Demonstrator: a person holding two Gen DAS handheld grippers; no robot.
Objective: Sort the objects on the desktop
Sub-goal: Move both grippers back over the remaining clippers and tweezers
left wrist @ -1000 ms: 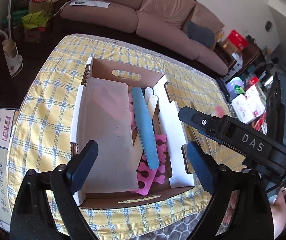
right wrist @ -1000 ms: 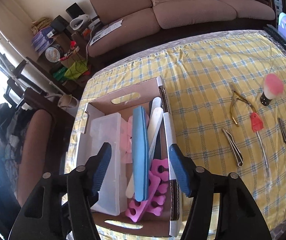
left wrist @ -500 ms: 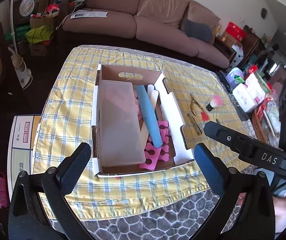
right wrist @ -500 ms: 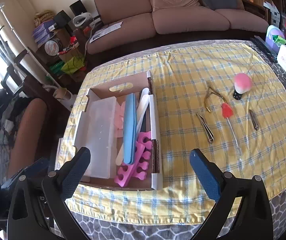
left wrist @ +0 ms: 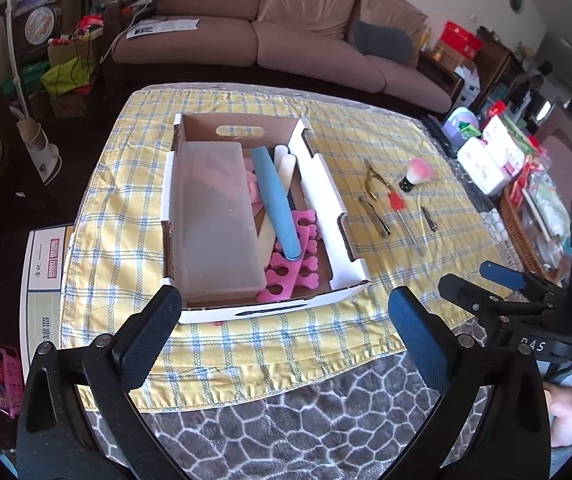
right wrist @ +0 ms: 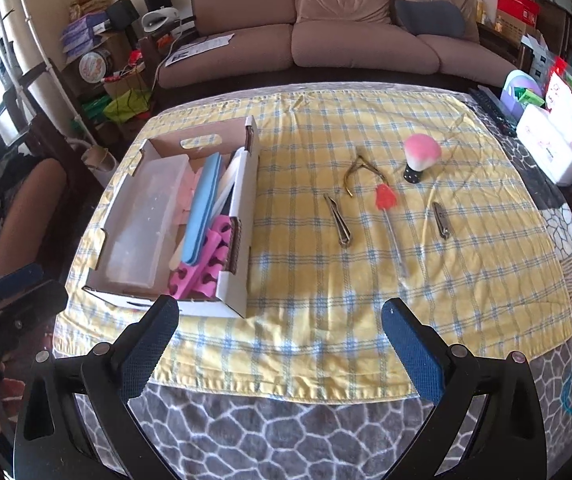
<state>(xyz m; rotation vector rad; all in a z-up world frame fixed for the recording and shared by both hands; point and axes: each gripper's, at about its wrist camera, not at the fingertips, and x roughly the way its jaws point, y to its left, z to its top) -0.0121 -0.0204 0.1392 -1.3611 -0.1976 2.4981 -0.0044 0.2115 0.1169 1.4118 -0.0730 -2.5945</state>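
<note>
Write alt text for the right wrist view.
The open right gripper hovers empty at the near edge of a yellow checked tablecloth. A cardboard box of nail files and pink toe separators sits left; metal nail tools and a pink brush lie right.

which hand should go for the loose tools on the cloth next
Probably right. The right gripper is open and empty, nearer the tweezers and brush; the left gripper faces the box.
</note>
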